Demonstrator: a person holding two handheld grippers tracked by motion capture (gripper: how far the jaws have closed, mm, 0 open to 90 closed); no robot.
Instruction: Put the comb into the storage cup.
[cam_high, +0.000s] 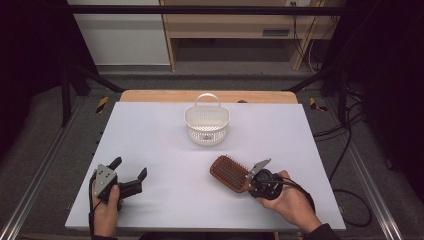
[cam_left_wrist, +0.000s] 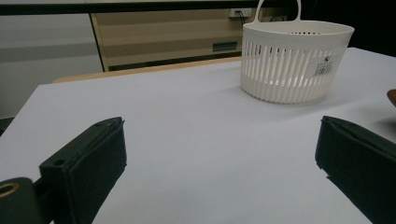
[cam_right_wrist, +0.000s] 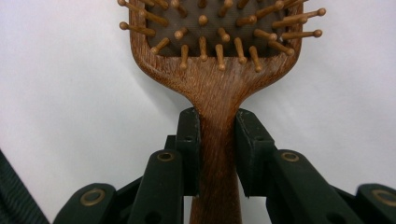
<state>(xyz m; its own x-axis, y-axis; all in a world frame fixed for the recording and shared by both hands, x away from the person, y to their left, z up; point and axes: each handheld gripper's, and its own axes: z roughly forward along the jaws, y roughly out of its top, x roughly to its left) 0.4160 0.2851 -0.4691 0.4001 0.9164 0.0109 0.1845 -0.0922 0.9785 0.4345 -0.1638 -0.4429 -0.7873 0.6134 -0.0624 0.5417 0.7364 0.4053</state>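
Clamped by the handle in the right gripper (cam_high: 256, 178), the wooden hairbrush (cam_high: 229, 172) is held near the table's (cam_high: 150, 135) front right, bristles up, its long axis running leftward and away. The left gripper (cam_high: 131, 174) is seen spread apart. Bare tabletop separates brush and white basket (cam_high: 206, 125).

Basket (cam_high: 206, 125) sits at table (cam_high: 150, 135) centre, toward far edge. Hairbrush (cam_high: 230, 172) lies nearer, right of centre, bristles up, handle in right gripper (cam_high: 252, 181). Left gripper (cam_high: 131, 176) on near-left, well apart from both.
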